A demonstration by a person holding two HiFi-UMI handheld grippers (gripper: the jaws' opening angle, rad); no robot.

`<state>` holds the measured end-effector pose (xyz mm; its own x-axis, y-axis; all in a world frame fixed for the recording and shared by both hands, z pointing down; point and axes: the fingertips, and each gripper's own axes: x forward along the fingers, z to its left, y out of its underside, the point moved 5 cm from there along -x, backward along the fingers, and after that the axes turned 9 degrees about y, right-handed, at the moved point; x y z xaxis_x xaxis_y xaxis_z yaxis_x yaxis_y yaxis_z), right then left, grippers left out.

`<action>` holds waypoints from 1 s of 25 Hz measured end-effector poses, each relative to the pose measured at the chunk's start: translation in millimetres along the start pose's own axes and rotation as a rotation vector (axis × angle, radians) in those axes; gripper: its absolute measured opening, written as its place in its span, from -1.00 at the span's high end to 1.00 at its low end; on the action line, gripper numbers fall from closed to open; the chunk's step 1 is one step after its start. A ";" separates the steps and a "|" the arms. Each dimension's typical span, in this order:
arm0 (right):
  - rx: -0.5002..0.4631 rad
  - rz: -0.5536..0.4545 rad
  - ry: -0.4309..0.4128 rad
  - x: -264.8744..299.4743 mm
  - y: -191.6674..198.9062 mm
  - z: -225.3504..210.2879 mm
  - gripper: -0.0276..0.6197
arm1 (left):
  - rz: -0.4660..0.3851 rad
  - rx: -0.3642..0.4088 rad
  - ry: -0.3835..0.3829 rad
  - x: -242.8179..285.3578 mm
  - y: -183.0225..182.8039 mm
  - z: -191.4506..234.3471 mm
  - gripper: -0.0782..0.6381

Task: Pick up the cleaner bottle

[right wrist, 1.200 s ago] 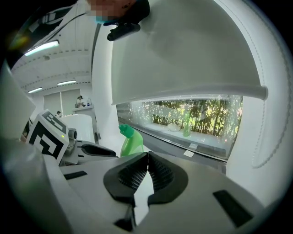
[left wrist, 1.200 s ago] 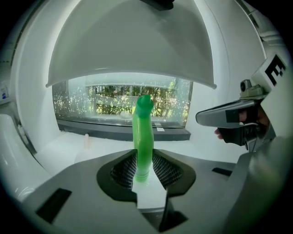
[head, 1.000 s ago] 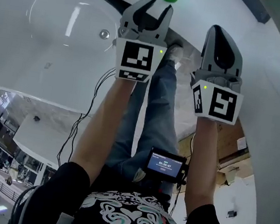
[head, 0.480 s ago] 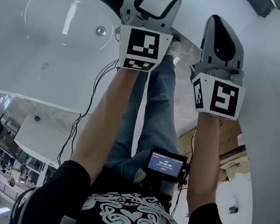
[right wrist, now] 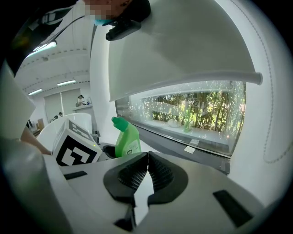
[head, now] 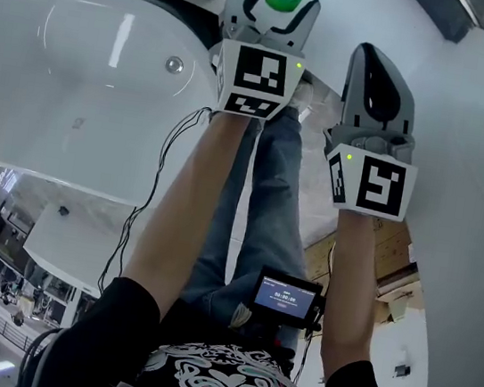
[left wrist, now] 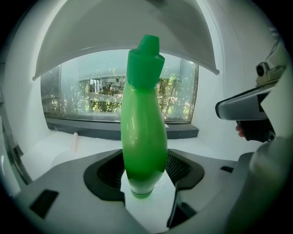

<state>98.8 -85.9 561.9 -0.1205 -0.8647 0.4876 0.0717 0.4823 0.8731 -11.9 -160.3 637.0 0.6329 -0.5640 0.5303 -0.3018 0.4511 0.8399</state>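
We are seeing shiny smooth green plastic cleaner bottle (left wrist: 143,137), shiny white tub (head: 70,135), bumpy black pads (right wrist: 158,176) on dull grey plastic right gripper (right wrist: 147,155).

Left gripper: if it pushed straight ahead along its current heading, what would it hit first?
The green cleaner bottle, standing upright between the fingers of the left gripper, which have just been opening. Going on, the gripper would likely bump the bottle's body almost at once.
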 end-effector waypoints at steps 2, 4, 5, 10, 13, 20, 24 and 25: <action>0.000 0.003 0.000 1.4 1.0 1.2 0.83 | 0.001 -0.009 0.002 4.2 2.4 2.9 0.07; 0.003 0.001 -0.001 2.4 1.5 0.7 0.83 | -0.003 -0.017 0.008 8.1 3.2 4.3 0.07; 0.004 -0.001 -0.001 2.7 1.4 0.1 0.83 | -0.006 -0.021 0.011 10.1 3.0 4.8 0.07; 0.006 0.000 -0.005 3.0 0.8 0.4 0.83 | 0.003 -0.023 0.019 21.7 3.0 8.4 0.07; 0.009 0.000 -0.003 3.7 1.7 1.4 0.83 | -0.005 -0.030 0.014 27.9 2.9 11.9 0.07; 0.011 0.002 -0.001 1.0 4.7 -3.0 0.83 | 0.008 -0.054 0.003 31.8 14.7 11.3 0.08; 0.011 0.004 0.003 1.8 7.8 -3.1 0.83 | 0.001 -0.047 -0.025 31.5 19.5 15.0 0.08; 0.011 0.002 0.004 1.5 8.2 -3.3 0.83 | -0.003 -0.053 -0.028 32.1 19.7 15.5 0.08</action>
<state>102.5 -83.7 569.8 -0.1168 -0.8641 0.4896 0.0612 0.4857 0.8720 -8.6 -180.2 672.3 0.6136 -0.5842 0.5312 -0.2608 0.4851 0.8347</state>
